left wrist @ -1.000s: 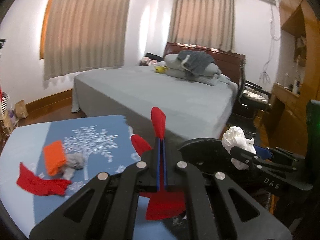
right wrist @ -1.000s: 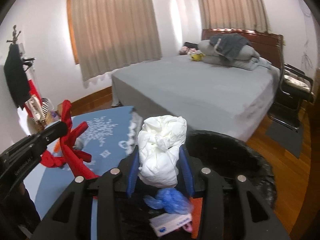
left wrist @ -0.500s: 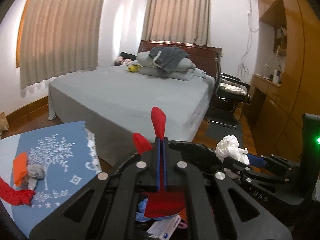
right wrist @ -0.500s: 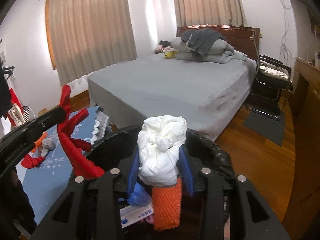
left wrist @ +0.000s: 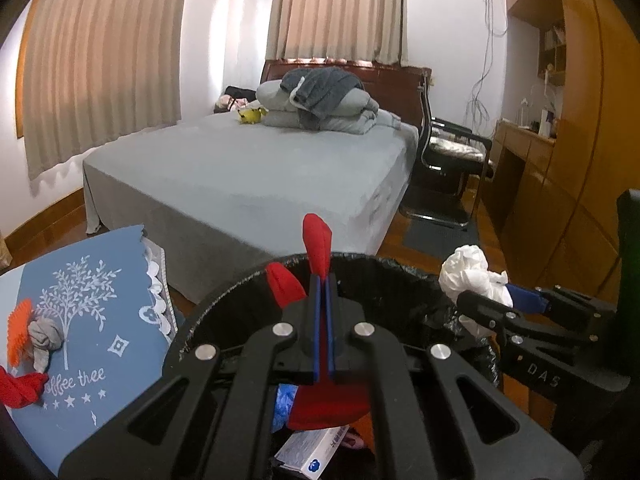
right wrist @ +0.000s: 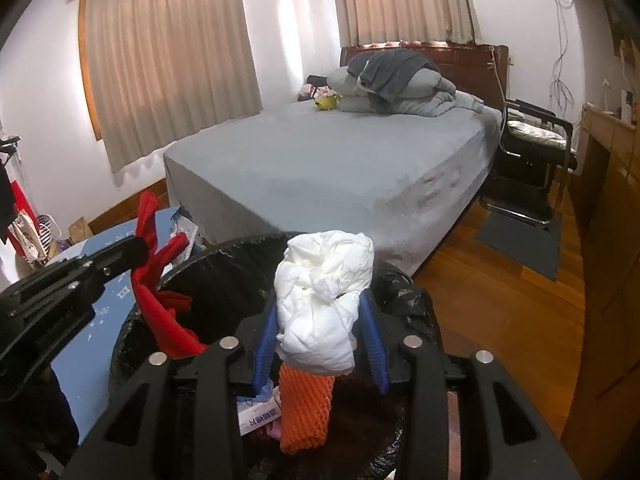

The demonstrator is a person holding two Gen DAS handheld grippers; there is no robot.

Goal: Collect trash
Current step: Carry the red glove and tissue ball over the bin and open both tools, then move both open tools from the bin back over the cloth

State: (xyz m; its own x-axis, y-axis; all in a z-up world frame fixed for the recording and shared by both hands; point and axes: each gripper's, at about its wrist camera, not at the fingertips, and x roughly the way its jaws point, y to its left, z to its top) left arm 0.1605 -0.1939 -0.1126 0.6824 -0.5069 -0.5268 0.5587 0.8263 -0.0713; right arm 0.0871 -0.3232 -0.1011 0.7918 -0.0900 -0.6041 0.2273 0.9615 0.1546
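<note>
Hovering over the black-lined bin (left wrist: pixel 240 292) with both grippers at once. Pinched a red cloth (left wrist: pixel 318 246) in the left gripper (left wrist: pixel 320 292), fingers pressed fully together on it, one end of the cloth sticking up past the tips, the rest drooping below into the mouth of the bin. Clamped a crumpled white wad (right wrist: pixel 324 296) in the right gripper (right wrist: pixel 320 304), blue fingers (right wrist: pixel 268 336) set at a narrow gap and pressing on either side of it, with the wad bulging above the tips. Held that wad over the near part of the bin's opening, inside the rim.

Seen from the right wrist: left gripper (right wrist: pixel 136 252) reaching in from the left edge, red cloth (right wrist: pixel 160 312) trailing from it across the bin rim (right wrist: pixel 224 264). Seen from the left wrist: right gripper (left wrist: pixel 480 300) at the right, white wad (left wrist: pixel 468 276) just above the bin's far right rim.

Already lying inside the bin: an orange foam net (right wrist: pixel 304 412), a small printed box (left wrist: pixel 316 452) and a crumpled blue bag (left wrist: pixel 286 400).

Left on the counter (left wrist: pixel 100 320) beside the bin, on its blue patterned cover: another orange net (left wrist: pixel 20 332), a knotted grey rag (left wrist: pixel 46 336) touching it, and a red scrap (left wrist: pixel 20 386) near the counter's edge.

Beyond, a grey-sheeted bed (left wrist: pixel 260 172) with folded bedding piled at its head.
</note>
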